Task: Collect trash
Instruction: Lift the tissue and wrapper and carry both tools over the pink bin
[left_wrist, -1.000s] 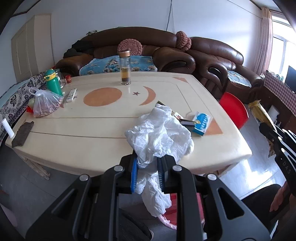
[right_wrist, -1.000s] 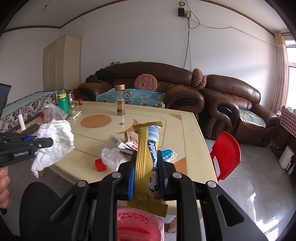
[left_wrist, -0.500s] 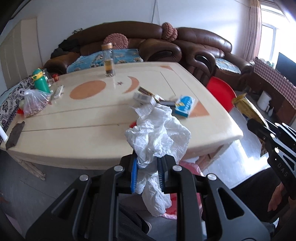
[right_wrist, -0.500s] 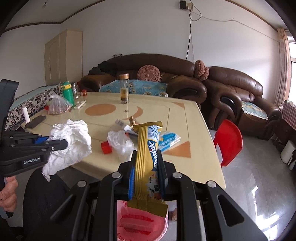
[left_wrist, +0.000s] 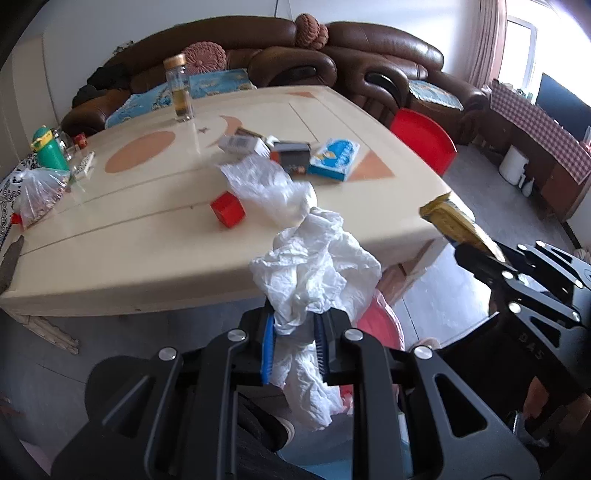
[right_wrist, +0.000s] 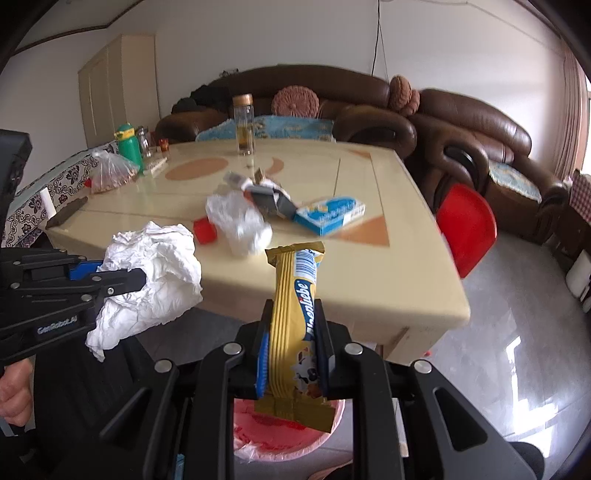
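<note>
Both hands are carrying trash off the table (right_wrist: 369, 258), and this looks like the drop-off step. The left gripper (left_wrist: 293, 347) pinches a crumpled white tissue (left_wrist: 314, 273), its blue-lined jaws pressed into the wad; a tail of paper hangs below them. The right gripper (right_wrist: 291, 354) is clamped on a gold snack wrapper (right_wrist: 295, 306), which stands upright between the jaws with its lower end dangling.

Both loads are held just off the near edge of the table, out over the floor. Beneath them sits a pink bin (right_wrist: 288, 432) with a red liner; in the right wrist view the wrapper's bottom hangs right above its rim, and in the left wrist view the bin shows behind the tissue.

The next move, I'd judge, calls for bringing each load squarely over the bin's mouth and then spreading the jaws to let go. The tissue is bulky and could snag on the pads.

More trash waits near the near edge of the table: a clear plastic bag (right_wrist: 238, 225), a red cap (right_wrist: 204, 230), a blue packet (right_wrist: 330, 214) and small boxes (right_wrist: 269, 199).
</note>
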